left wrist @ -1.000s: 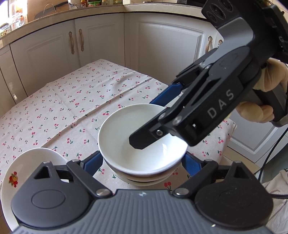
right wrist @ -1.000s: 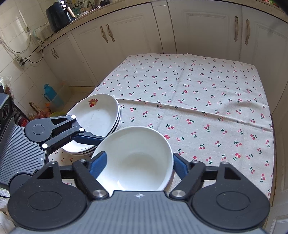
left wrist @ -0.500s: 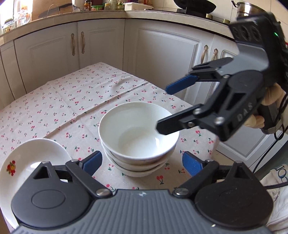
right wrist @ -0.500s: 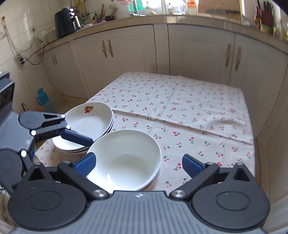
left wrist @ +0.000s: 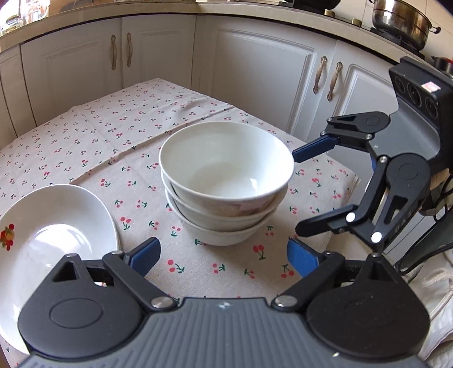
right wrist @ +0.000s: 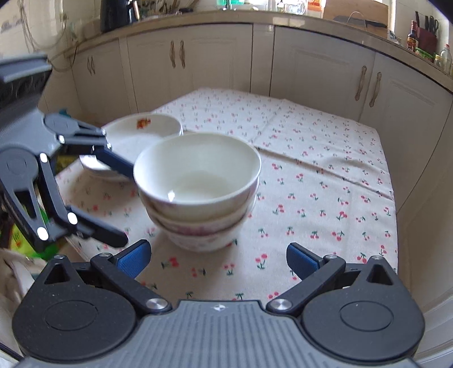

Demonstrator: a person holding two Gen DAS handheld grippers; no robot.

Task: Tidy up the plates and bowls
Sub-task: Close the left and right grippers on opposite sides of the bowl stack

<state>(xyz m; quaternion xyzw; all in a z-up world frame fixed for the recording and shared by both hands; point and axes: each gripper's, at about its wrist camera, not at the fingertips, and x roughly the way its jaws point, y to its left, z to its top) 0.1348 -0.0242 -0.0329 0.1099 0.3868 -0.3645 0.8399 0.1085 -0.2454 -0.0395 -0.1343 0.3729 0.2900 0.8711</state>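
Observation:
Three white bowls (left wrist: 226,181) stand nested in one stack on the cherry-print tablecloth (left wrist: 93,133). Left of them lies a stack of white plates (left wrist: 53,235) with a red flower mark. My left gripper (left wrist: 223,257) is open, its blue pads just short of the stack and touching nothing. To the right of the bowls my right gripper (left wrist: 296,192) is open and apart from them. In the right wrist view the bowls (right wrist: 198,184) sit ahead of the open right gripper (right wrist: 218,259), with the left gripper (right wrist: 124,205) to their left and the plates (right wrist: 144,133) behind.
White kitchen cabinets (left wrist: 254,70) ring the table on the far sides. A steel pot (left wrist: 402,17) sits on the counter at upper right. The table's right edge (left wrist: 354,181) is close to the bowls. A gloved hand (left wrist: 441,181) holds the right gripper.
The right gripper let go of the top bowl's rim, opened wide and drew back to the right. The left gripper pulled back, so the bowl stack no longer sits between its pads.

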